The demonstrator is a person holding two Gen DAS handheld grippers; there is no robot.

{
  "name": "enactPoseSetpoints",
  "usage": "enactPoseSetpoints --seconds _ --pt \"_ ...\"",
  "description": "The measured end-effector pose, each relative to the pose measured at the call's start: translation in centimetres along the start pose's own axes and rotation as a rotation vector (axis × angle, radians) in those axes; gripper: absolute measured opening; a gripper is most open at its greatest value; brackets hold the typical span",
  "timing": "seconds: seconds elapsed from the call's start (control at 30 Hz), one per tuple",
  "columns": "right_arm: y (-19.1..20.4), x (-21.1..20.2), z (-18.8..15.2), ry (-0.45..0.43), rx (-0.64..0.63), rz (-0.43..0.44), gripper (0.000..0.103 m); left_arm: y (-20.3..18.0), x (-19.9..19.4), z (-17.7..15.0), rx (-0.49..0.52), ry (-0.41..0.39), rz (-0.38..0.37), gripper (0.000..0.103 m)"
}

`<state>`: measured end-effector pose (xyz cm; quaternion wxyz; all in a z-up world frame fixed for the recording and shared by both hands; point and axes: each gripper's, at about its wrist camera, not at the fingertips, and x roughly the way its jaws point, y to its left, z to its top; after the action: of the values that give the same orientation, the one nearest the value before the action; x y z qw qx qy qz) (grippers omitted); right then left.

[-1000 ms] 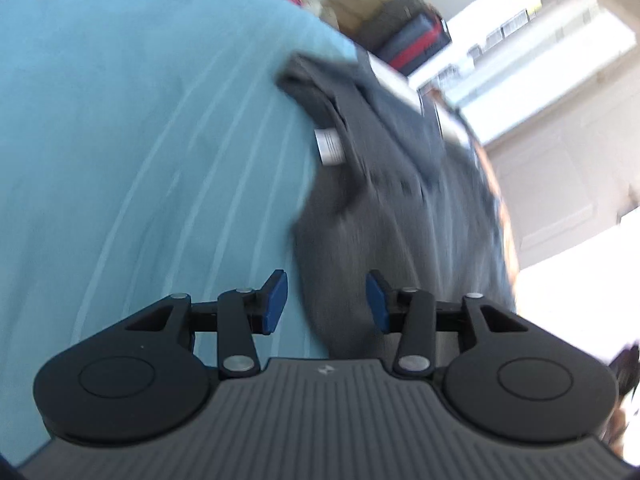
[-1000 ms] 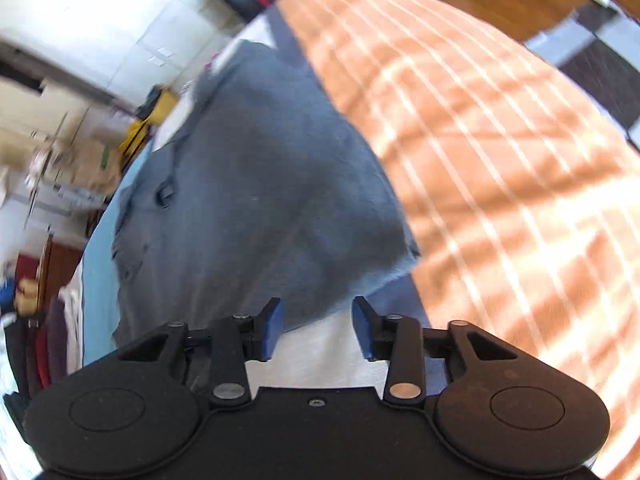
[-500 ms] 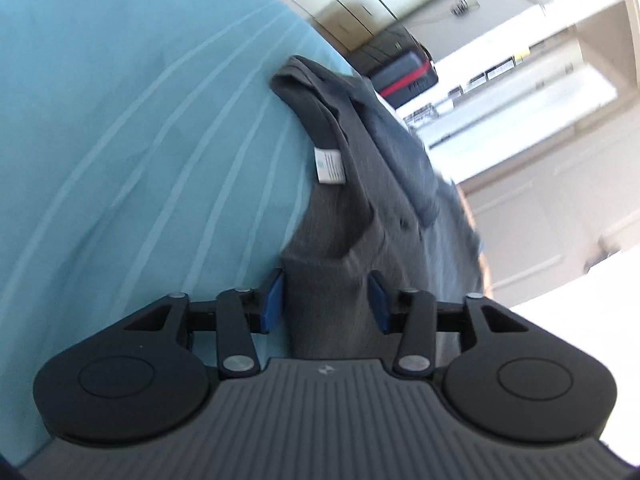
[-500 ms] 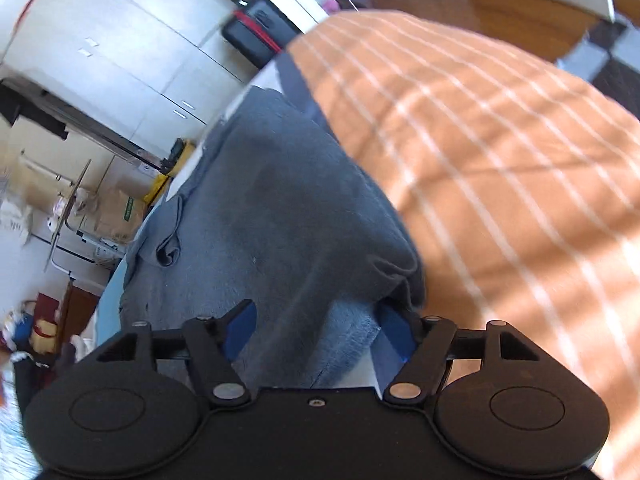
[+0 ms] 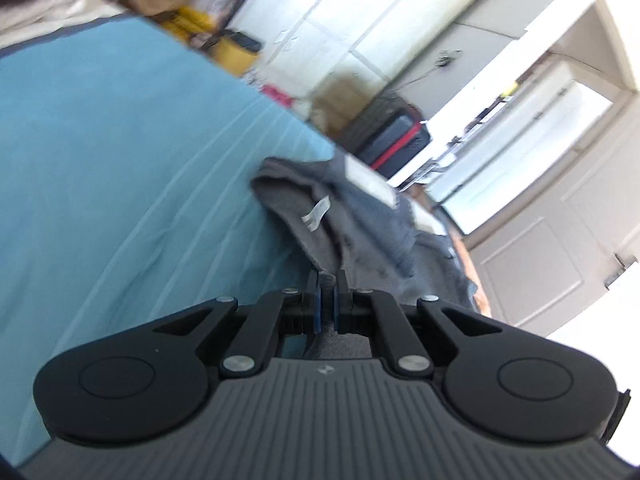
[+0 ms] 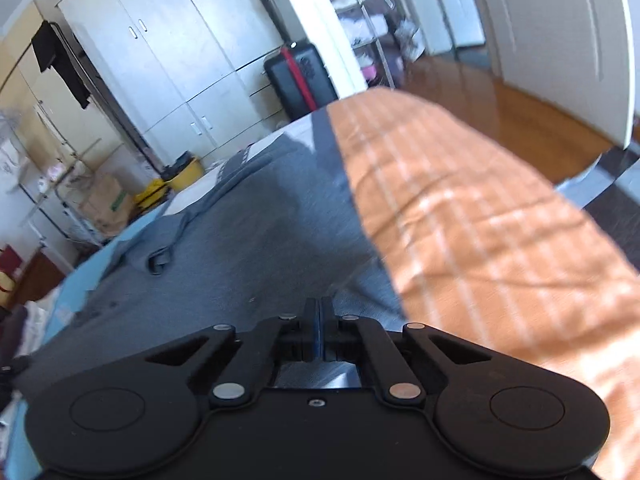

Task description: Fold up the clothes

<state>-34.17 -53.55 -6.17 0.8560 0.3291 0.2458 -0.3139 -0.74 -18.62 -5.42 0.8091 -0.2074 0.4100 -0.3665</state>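
Two grippers are pinching the near edge of the grey garment (image 5: 360,236): the left gripper (image 5: 327,300) is clamping its corner over the blue sheet (image 5: 120,160), and the right gripper (image 6: 320,322) is squeezing the hem beside the orange striped cover (image 6: 460,220). The garment is stretching lengthwise away from both, toward the bed's far end, so folding probably means carrying this edge forward. Its white tag (image 5: 316,212) is showing, too blurred to read.

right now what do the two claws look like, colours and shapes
The left claw has black linkage arms with silver rivets, round black hubs, blue finger pads and a ribbed grey body with a small logo. The right claw matches, but with a smooth black body.
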Motion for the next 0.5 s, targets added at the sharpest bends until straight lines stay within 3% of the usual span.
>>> enactPoseSetpoints --seconds 0.1,0.13,0.23,0.5 --pt "-0.5 -0.5 0.2 -0.008 -0.013 -0.045 0.002 0.6 1.8 -1.6 0.058 0.066 0.171 0.005" --pt "-0.8 -0.6 0.2 -0.004 -0.006 -0.057 0.002 1.1 2.6 -2.0 0.046 0.089 0.194 0.005" --pt "-1.9 -0.6 0.2 0.001 0.018 -0.099 0.002 2.6 3.6 -2.4 -0.055 0.104 0.173 0.006" --pt "-2.9 -2.3 0.5 0.000 0.060 -0.087 0.002 1.5 2.7 -1.4 0.022 0.126 0.165 0.008"
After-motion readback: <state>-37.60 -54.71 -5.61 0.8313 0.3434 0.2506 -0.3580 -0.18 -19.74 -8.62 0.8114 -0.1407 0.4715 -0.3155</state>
